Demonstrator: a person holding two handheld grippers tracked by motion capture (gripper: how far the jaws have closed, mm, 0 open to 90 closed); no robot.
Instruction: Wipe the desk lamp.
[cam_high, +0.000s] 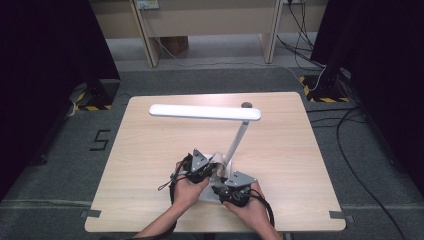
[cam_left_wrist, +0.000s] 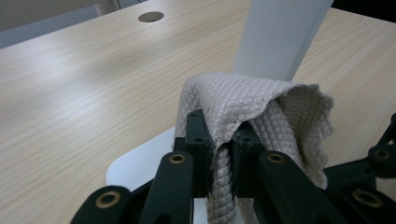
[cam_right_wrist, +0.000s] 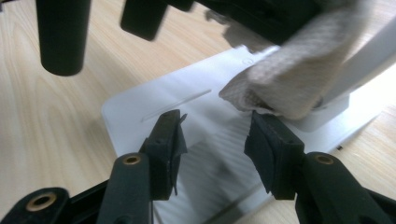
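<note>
Black "5" on grey floor (cam_high: 99, 140)

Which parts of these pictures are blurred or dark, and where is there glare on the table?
High view: sharp but dim, black at both sides. Left gripper view: cloth crisp, pale sheen on the table, lamp post slightly soft. Right gripper view: cloth and the dark shapes at the top blurred, lamp base bright.

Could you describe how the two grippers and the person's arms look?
Each gripper, left gripper and right gripper, is black with a grey three-cornered plate on top. The black fingers have ribbed pads and brass-coloured rivets at the joints. Thin black cables trail from both. The forearms are bare, with no sleeves visible.
</note>
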